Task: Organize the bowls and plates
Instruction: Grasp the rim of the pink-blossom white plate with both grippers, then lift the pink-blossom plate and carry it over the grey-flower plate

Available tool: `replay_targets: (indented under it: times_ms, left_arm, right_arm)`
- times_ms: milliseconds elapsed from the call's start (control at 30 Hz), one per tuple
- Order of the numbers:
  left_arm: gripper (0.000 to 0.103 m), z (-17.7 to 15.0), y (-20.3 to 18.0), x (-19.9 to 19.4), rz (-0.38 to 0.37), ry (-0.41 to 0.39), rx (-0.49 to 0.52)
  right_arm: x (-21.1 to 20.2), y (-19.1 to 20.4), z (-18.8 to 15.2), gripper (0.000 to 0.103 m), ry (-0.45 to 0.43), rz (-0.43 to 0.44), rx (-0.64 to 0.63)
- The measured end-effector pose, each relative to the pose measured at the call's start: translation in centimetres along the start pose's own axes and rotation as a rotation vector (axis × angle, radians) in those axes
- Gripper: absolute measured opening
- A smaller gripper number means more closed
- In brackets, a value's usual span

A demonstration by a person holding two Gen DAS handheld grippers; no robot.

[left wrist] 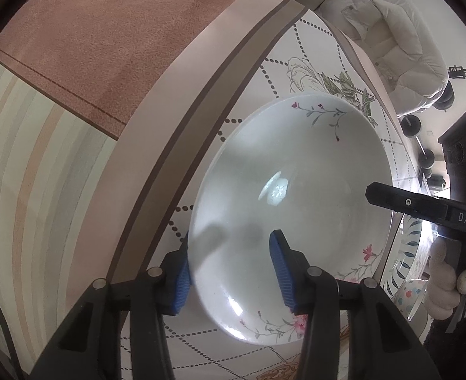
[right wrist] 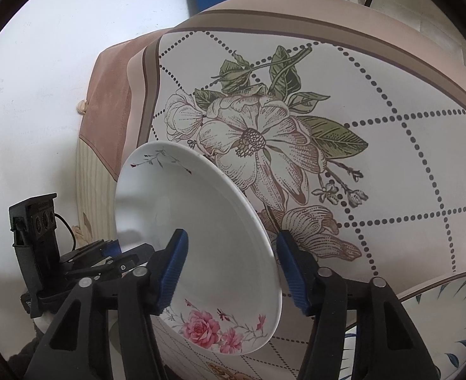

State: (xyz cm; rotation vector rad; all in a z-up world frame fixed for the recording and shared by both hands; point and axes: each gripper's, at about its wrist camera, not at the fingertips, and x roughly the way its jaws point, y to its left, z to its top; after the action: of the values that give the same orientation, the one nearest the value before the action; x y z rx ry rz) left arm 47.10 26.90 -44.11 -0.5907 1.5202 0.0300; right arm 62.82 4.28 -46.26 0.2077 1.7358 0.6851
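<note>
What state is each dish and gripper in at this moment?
White floral plate: tilted up on edge, its rim between both grippers' fingers.
Left gripper: open, straddling the plate's rim.
Right gripper: open, straddling the opposite rim.
Blue-leaf plate: lying flat on the tablecloth, untouched.

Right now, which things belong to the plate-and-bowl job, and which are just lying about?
Job: floral plate, blue-leaf plate, left gripper, right gripper.
Lying about: white jacket, dumbbells, floral tablecloth.
</note>
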Motion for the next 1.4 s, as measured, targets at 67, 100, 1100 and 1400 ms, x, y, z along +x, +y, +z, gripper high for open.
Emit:
replay_targets:
  times_ms: [67, 100, 1100, 1400]
  left_arm:
    - [0.032, -0.1, 0.5, -0.1, 0.003, -0.006, -0.018]
    - [0.027, -0.1, 0.8, -0.2, 0.004, -0.009, -0.025]
    - [0.019, -0.4, 1.1, -1.3, 0.081, 0.018, 0.109]
    - [0.019, -1.4, -0.9, -1.9, 0.079, 0.002, 0.143]
  right_arm:
    - [-0.2, -0.2, -0.5, 0.048, -0.007, -0.004, -0.005]
    - [-0.3, -0.3, -0.6, 0.044, -0.009, -0.007, -0.012]
    - [1.2, -4.6, -11.8, 0.015, 0.018, 0.058, 0.277]
    - [0.7, -4.3, -14.5, 0.014, -0.004, 0.042, 0.277]
